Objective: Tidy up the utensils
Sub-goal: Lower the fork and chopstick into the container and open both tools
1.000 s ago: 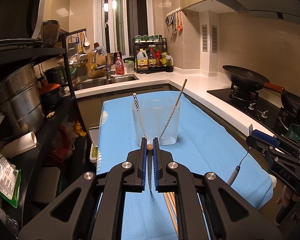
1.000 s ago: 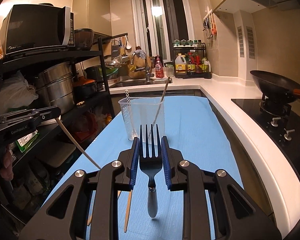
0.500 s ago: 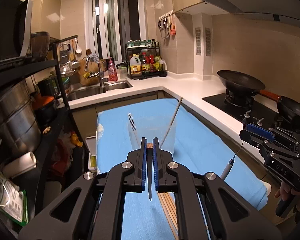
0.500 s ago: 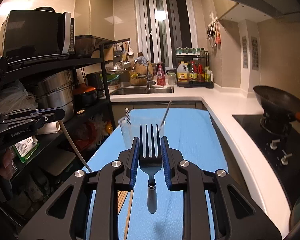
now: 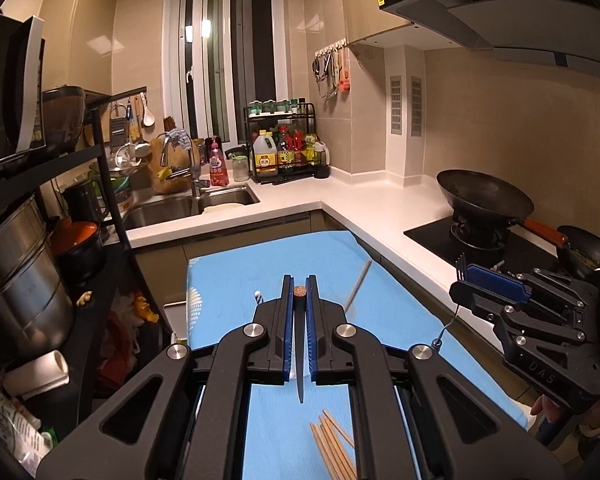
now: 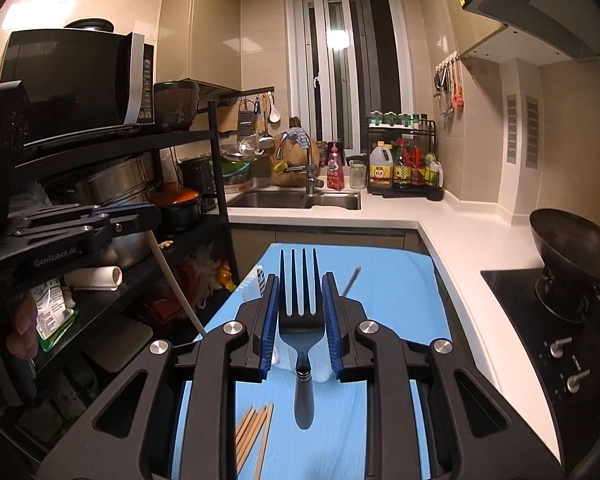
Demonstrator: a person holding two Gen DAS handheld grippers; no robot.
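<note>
Utensils are being carried one per gripper. The right gripper point(image 6: 299, 312) fingers are pinching a fork point(image 6: 300, 320) by its head, tines forward and handle hanging, presumably for handle-first insertion. The left gripper point(image 5: 299, 300) fingers are pressing together on a chopstick point(image 5: 299, 336). Below, loose chopsticks point(image 5: 334, 448) are lying on the blue surface point(image 5: 396, 304), awaiting collection.

Dim warm light, fisheye edges, perhaps soft

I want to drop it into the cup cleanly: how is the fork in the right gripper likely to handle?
The fork is probably rigid metal, so it won't flex. The right gripper pinches only its head, handle hanging, so it may pivot. Its smooth surface could slip.
</note>
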